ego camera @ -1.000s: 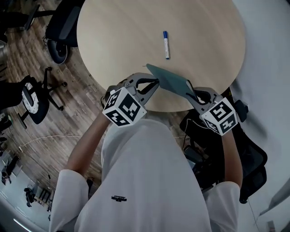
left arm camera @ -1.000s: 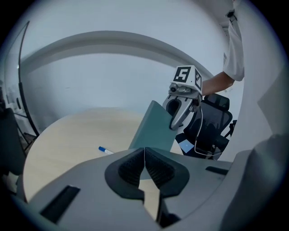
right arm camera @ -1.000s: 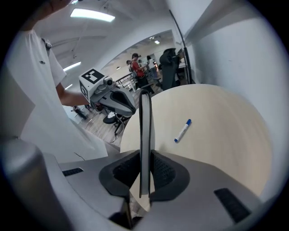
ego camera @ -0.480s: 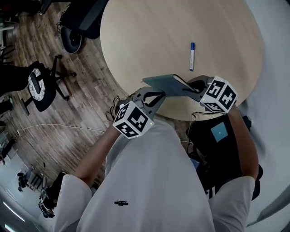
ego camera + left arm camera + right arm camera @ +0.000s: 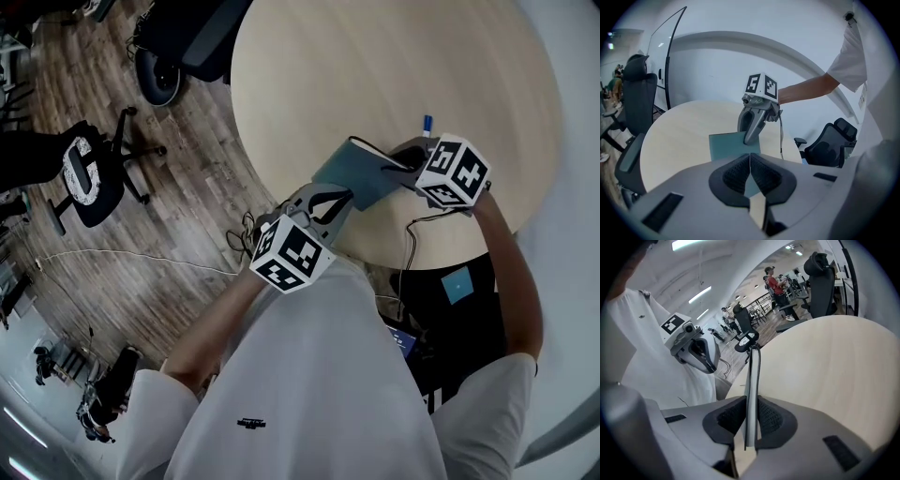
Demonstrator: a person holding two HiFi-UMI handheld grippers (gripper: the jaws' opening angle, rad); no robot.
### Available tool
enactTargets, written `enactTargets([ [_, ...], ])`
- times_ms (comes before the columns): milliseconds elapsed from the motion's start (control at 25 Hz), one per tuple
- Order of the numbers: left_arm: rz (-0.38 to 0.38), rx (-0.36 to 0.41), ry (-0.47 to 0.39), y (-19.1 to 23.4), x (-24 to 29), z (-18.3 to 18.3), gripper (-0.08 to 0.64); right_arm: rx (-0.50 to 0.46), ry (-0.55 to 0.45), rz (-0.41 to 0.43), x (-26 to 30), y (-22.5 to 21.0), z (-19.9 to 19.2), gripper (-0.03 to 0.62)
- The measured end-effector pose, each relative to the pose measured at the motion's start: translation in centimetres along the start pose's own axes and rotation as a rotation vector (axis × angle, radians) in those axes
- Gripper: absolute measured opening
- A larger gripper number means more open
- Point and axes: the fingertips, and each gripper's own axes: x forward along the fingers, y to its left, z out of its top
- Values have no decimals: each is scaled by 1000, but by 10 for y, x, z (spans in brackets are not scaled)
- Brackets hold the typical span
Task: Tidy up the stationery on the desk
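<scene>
Right tongs [image 5: 397,167] clamped on one edge of the teal notebook [image 5: 361,174], held tilted above the round counter [image 5: 375,66] at frame centre; left tongs [image 5: 335,200], clenched on nothing, at its lower-left corner; pen [image 5: 427,123] just above the right tongs

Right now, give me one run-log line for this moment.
left tongs: shut on notebook corner | right tongs: shut on notebook edge | notebook: held by both over table | pen: on table
</scene>
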Motion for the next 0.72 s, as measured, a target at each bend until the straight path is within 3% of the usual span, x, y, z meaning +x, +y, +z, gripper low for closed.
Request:
enactTargets([
  [160,-5,1,3,17,1,2,25,-44,20,-149,13,-34,9,129],
  [480,-30,4,39,21,10,3,25,-24,0,-454,5,-75,2,192],
  [720,-51,7,51,9,22,4,25,53,-66,-498,-4,-74,-11,192],
])
